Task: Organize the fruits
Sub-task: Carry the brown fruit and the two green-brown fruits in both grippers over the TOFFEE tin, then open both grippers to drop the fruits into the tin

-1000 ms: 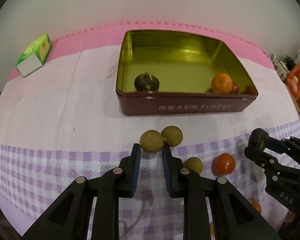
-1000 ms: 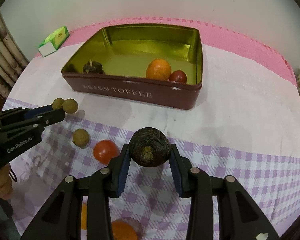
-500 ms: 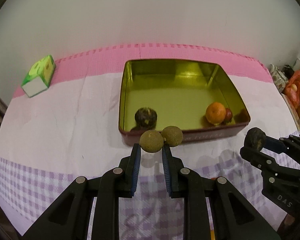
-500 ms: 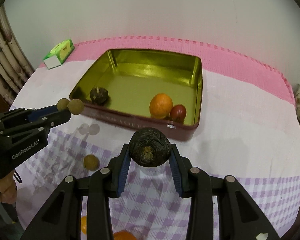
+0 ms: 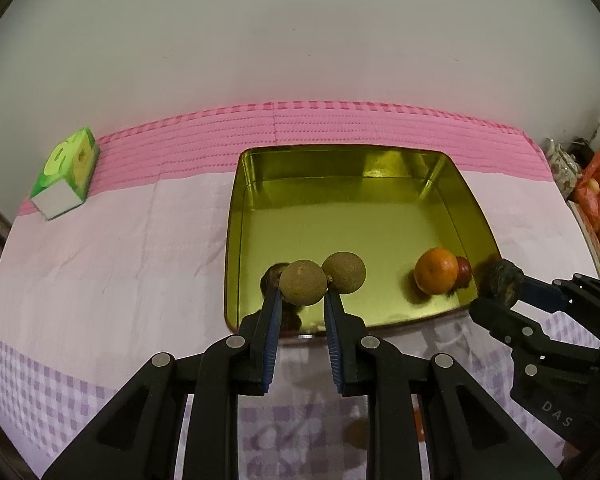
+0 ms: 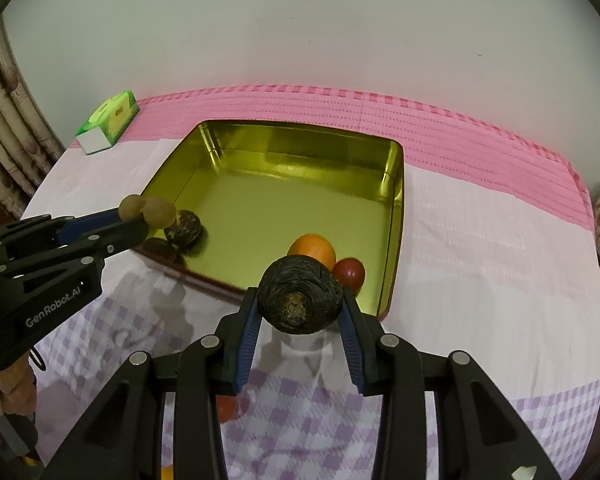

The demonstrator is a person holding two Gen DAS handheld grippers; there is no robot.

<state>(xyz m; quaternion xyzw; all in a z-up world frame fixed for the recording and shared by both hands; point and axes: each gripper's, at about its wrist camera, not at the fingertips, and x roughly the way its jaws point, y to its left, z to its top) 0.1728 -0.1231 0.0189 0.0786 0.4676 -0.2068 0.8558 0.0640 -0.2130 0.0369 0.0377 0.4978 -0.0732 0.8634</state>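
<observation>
A: The left gripper (image 5: 302, 300) pinches one of a joined pair of brown round fruits (image 5: 303, 282), its twin (image 5: 345, 273) jutting to the right, both held above the near edge of the gold tin (image 5: 236, 216). What does the other camera add?

B: The right gripper (image 6: 298, 312) clamps a dark wrinkled fruit (image 6: 298, 300) over the tin's near corner. From here a second dark fruit (image 6: 185, 227) lies plainly on the tin floor, half hidden in the left view; an orange (image 6: 312, 246) and a small red fruit (image 6: 350, 273) sit touching near the right wall.

A: A second ago both grippers hung over the purple-checked cloth (image 5: 28, 380), short of the tin. Both have since advanced to its rim.

B: The green box (image 6: 110, 120) stays on the pink band.
</observation>
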